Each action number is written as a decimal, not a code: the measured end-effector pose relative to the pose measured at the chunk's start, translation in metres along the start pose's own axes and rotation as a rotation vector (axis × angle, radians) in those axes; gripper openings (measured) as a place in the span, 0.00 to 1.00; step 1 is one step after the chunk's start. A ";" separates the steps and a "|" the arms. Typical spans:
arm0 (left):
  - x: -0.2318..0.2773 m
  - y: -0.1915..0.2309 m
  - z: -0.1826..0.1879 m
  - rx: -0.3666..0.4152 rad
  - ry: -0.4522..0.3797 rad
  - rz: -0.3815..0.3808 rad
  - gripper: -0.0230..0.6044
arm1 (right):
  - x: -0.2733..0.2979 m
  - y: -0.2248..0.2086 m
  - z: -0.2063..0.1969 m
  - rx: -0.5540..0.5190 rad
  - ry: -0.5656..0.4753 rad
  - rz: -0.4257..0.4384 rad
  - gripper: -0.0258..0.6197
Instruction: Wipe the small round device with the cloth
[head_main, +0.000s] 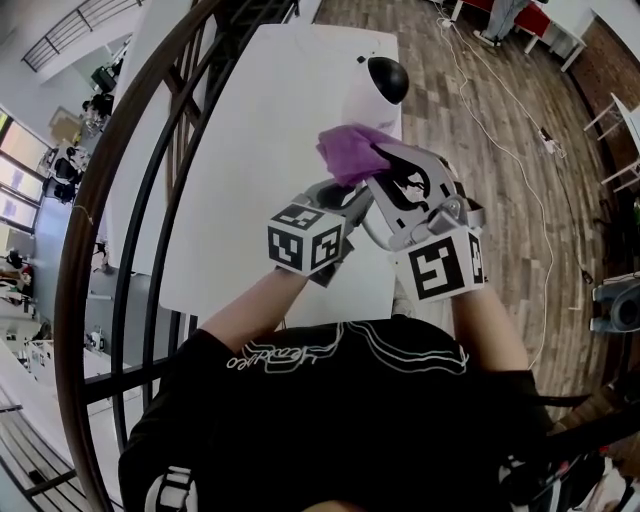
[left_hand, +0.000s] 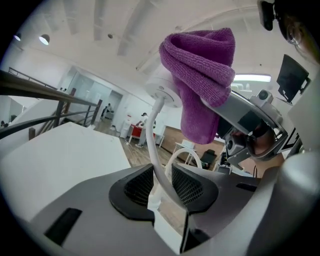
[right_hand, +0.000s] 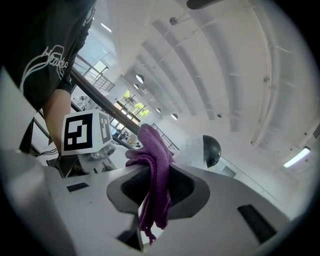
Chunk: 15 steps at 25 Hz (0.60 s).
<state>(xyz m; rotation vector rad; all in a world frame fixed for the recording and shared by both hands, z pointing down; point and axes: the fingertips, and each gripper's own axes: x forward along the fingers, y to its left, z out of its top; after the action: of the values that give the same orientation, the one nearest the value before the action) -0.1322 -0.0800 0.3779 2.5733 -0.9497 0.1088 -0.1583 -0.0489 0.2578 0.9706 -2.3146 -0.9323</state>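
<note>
Where the small round device (head_main: 375, 85) shows beyond both grippers, we see a smooth white body with a glossy black dome at its front, over the far end of the white table (head_main: 250, 150). In the left gripper view the device (left_hand: 162, 86) sits high against the ceiling, and a thin, smooth white cord (left_hand: 156, 140) curves down from it. In the right gripper view only its dark dome (right_hand: 212, 150) is plain to us.

Right up against the device's near side we find the cloth (head_main: 350, 150), a soft purple bundle with a ribbed, looped weave (left_hand: 202, 75), folded over on itself. The right gripper (head_main: 385, 165) has its jaws closed on it: the folds are pinched between the black pads and a loose end hangs below them (right_hand: 157, 190).

The left gripper (head_main: 352, 200) has the white cord running between its jaws (left_hand: 159, 182), and the black cross-hatched pads (left_hand: 190, 187) sit close against the cord on both sides, gripping it.

Further out, we note the table's matte, flat top (left_hand: 50, 155), a wood-plank floor (head_main: 480, 130) to its right, and a dark curved metal railing (head_main: 150, 180) to its left.
</note>
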 end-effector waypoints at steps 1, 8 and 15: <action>0.000 0.000 0.000 -0.004 -0.004 -0.002 0.21 | 0.000 0.002 -0.002 0.005 0.005 0.010 0.15; -0.004 0.001 0.001 0.013 -0.019 0.008 0.21 | -0.009 0.010 -0.002 0.119 -0.036 0.056 0.15; -0.017 -0.001 0.014 0.057 -0.091 0.085 0.26 | -0.041 -0.002 0.000 0.445 -0.170 0.100 0.15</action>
<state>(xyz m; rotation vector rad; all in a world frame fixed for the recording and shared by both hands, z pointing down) -0.1457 -0.0743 0.3617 2.6091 -1.1052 0.0426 -0.1306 -0.0189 0.2506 0.9599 -2.7566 -0.4808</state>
